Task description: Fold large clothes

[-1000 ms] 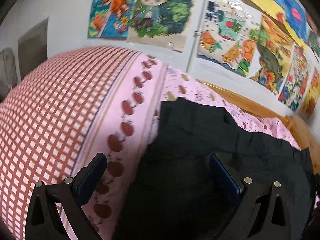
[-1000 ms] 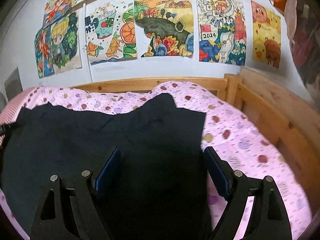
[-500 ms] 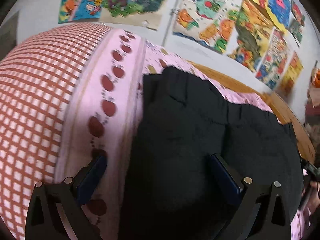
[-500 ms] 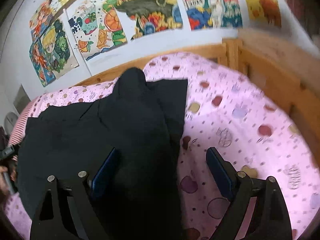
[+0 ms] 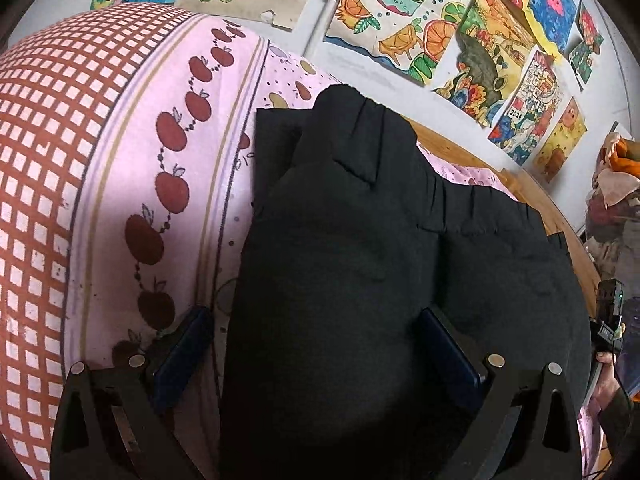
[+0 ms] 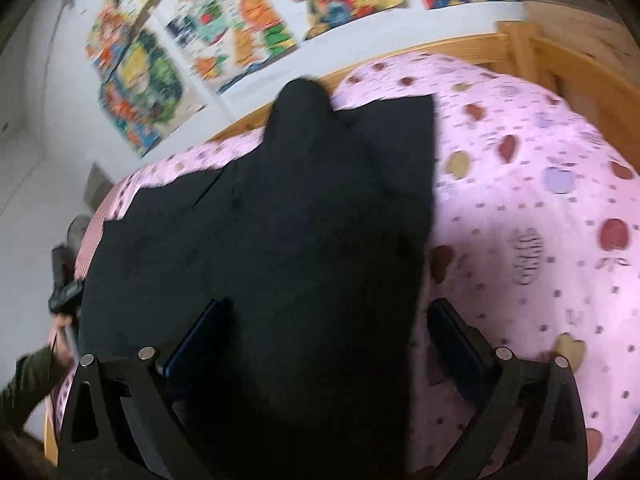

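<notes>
1. On the far left, a red-and-white checked quilt bulges up, its pink apple-print border running alongside.
2. Next over, the left gripper hovers with jaws spread wide, holding nothing; black cloth fills the gap between its fingers.
3. Centre stage, the black garment lies spread on the pink apple-print bedsheet, one bunched fold rising toward the wall.
4. Right gripper now: jaws wide too, straddling the garment's right edge, nothing clamped.
5. Behind, children's drawings cover the wall above the wooden bed frame.
</notes>
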Demonstrator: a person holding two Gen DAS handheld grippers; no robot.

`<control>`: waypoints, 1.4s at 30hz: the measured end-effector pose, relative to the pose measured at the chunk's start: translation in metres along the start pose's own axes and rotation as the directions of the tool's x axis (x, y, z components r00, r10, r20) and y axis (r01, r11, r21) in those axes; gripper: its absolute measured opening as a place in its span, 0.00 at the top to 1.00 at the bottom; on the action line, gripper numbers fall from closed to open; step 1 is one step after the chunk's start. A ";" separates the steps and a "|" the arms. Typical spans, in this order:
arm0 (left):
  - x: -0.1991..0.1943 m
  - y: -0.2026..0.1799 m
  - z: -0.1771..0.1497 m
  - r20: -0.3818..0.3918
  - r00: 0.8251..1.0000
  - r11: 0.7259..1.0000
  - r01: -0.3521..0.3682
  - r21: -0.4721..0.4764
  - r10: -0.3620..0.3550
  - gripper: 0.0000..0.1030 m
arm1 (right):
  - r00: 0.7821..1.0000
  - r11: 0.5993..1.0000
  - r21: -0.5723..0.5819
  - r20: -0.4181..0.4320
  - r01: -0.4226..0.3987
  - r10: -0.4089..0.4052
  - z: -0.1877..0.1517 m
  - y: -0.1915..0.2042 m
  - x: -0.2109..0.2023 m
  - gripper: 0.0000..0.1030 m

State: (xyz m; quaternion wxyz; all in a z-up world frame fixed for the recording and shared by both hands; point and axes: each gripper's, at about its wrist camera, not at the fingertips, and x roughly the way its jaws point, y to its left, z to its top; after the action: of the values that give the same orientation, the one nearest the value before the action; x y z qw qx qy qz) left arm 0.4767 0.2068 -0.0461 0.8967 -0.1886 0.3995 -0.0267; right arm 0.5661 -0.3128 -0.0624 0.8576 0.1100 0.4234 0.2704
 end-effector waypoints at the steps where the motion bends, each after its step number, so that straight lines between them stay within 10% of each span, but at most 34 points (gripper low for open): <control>1: 0.001 0.000 0.000 -0.001 1.000 1.000 0.002 0.002 -0.002 0.00 | 1.000 1.000 -0.007 -0.014 -0.005 0.005 -0.001 0.002 0.003 0.01; 25: 0.013 -0.008 0.006 -0.094 0.996 0.999 0.008 -0.038 -0.011 0.00 | 0.997 1.000 -0.003 -0.072 0.013 -0.013 -0.005 0.015 0.012 0.02; 29: 0.015 -0.011 0.008 -0.130 0.990 0.995 0.044 -0.092 -0.056 0.12 | 0.996 0.998 -0.026 -0.069 0.053 -0.055 -0.004 0.022 0.009 0.05; 42: 0.000 -0.029 -0.001 -0.138 0.990 0.997 0.002 -0.081 -0.013 0.50 | 0.994 0.995 0.015 -0.047 0.096 -0.096 -0.006 0.034 -0.011 0.56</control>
State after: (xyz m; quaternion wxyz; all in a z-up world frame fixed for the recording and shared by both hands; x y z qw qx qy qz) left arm 0.4789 0.1799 -0.0366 0.8585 -0.2238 0.4606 -0.0270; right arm 0.5429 -0.2907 -0.0447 0.8587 0.0905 0.4501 0.2277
